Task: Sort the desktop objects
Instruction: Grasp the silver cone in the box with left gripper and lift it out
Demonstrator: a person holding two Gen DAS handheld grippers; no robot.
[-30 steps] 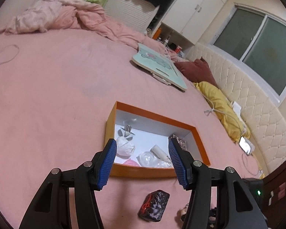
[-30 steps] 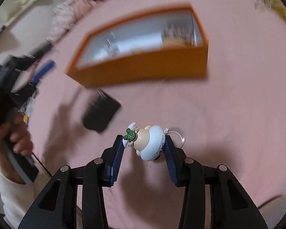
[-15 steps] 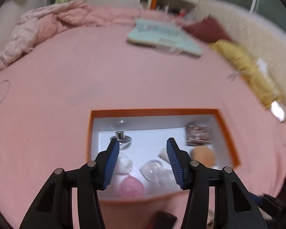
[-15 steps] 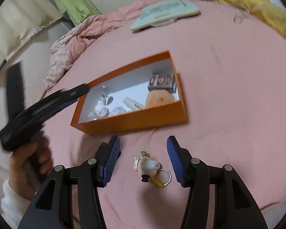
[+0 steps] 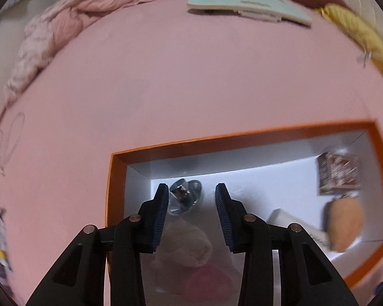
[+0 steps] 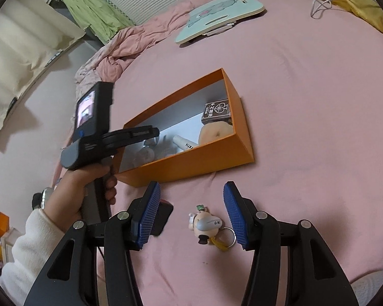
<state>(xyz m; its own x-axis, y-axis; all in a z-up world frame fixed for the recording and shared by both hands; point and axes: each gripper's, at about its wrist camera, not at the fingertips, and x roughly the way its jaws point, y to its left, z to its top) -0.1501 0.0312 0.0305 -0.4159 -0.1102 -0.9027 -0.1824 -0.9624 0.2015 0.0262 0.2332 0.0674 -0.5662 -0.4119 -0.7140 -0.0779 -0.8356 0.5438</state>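
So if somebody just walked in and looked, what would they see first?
Probably the bright orange box in the middle of the pink bed, with a card deck and other small things inside. The left gripper hangs open over its left end. In front of the box, a little doll keychain lies on the bed between the open fingers of the right gripper.
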